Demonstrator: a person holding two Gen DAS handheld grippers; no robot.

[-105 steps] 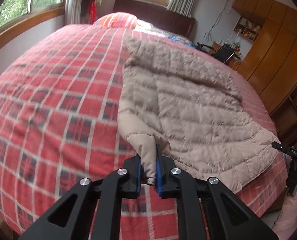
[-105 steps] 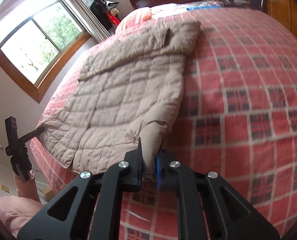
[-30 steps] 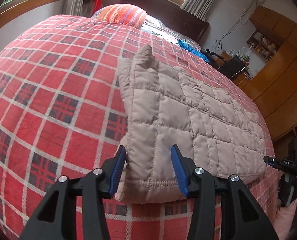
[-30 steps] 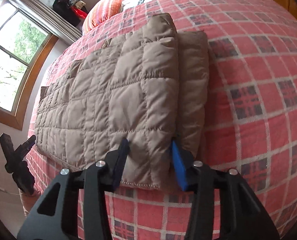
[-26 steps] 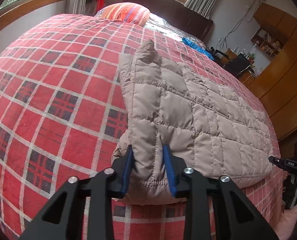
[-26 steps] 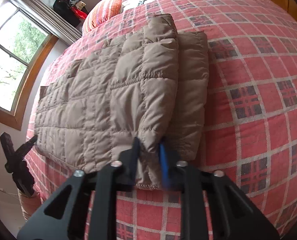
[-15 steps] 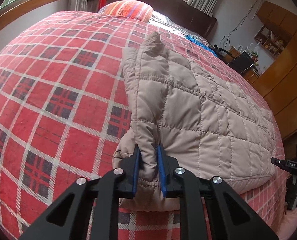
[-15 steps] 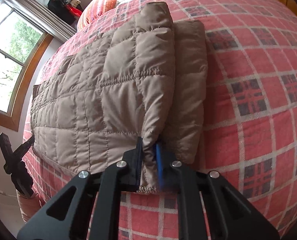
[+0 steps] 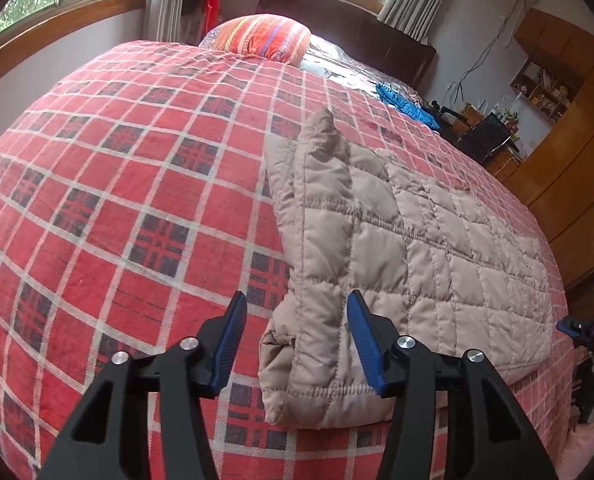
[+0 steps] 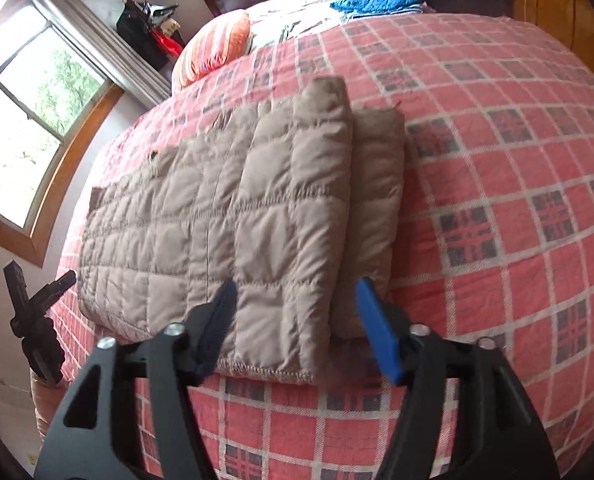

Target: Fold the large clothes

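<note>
Left wrist view: the left claw stands released, its blue pads spread either side of the near corner of the quilted beige coat, which half a second ago it pinched. The coat lies folded on the red plaid bed.

Right wrist view: the right claw is likewise released, its jaws wide around the other near corner of the coat; it too was clamped a moment before. Both releases suggest this fold is set down and finished. No container is in sight; a striped pillow rests at the bed's head.
</note>
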